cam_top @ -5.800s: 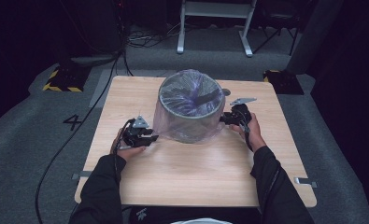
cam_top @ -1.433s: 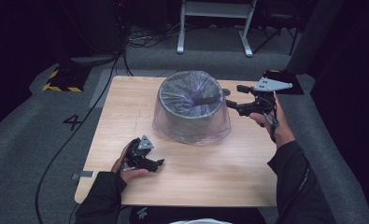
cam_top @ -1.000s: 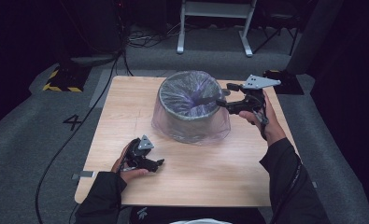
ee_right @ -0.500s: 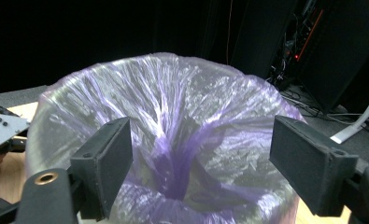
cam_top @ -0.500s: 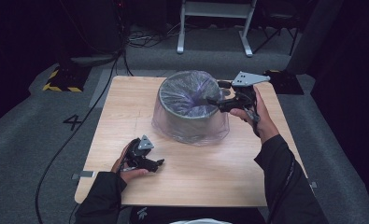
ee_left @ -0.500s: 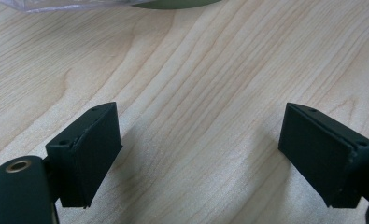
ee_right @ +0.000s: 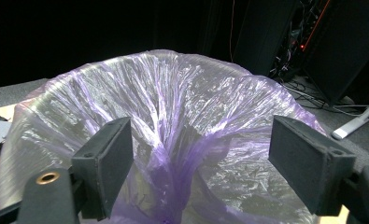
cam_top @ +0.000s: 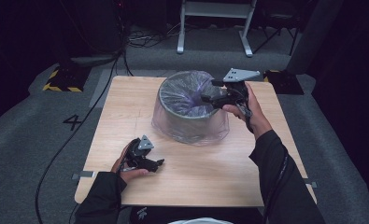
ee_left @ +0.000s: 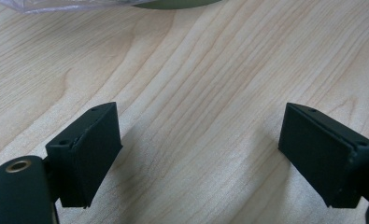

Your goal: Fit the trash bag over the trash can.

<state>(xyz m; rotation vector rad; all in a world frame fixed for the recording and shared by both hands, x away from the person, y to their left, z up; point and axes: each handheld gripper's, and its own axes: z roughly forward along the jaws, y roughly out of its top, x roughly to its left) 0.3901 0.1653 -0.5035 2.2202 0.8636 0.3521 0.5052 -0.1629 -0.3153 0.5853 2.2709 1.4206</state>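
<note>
A round grey bin (cam_top: 190, 122) lined with a thin purple plastic bag (cam_top: 188, 95) stands at the middle back of the wooden table (cam_top: 229, 172). The bag's skirt hangs down over the bin's outside. My right gripper (cam_top: 205, 99) is open and reaches over the bin's right rim, its jaws pointing into the liner (ee_right: 182, 140). Nothing sits between its pads (ee_right: 108, 163). My left gripper (cam_top: 159, 163) rests open on the table at the front left, apart from the bin. Its pads (ee_left: 89, 149) frame bare wood, with the bag's edge (ee_left: 56, 4) far ahead.
Dark floor surrounds the table, with a white frame stand (cam_top: 215, 23) behind it, a yellow-and-black striped block (cam_top: 60, 79) at the back left and cables (cam_top: 70, 140) trailing along the left side.
My right gripper has moved left from beside the bin until its jaws hang over the rim. The left gripper, earlier at the bin's left side, has lain still at the front left.
</note>
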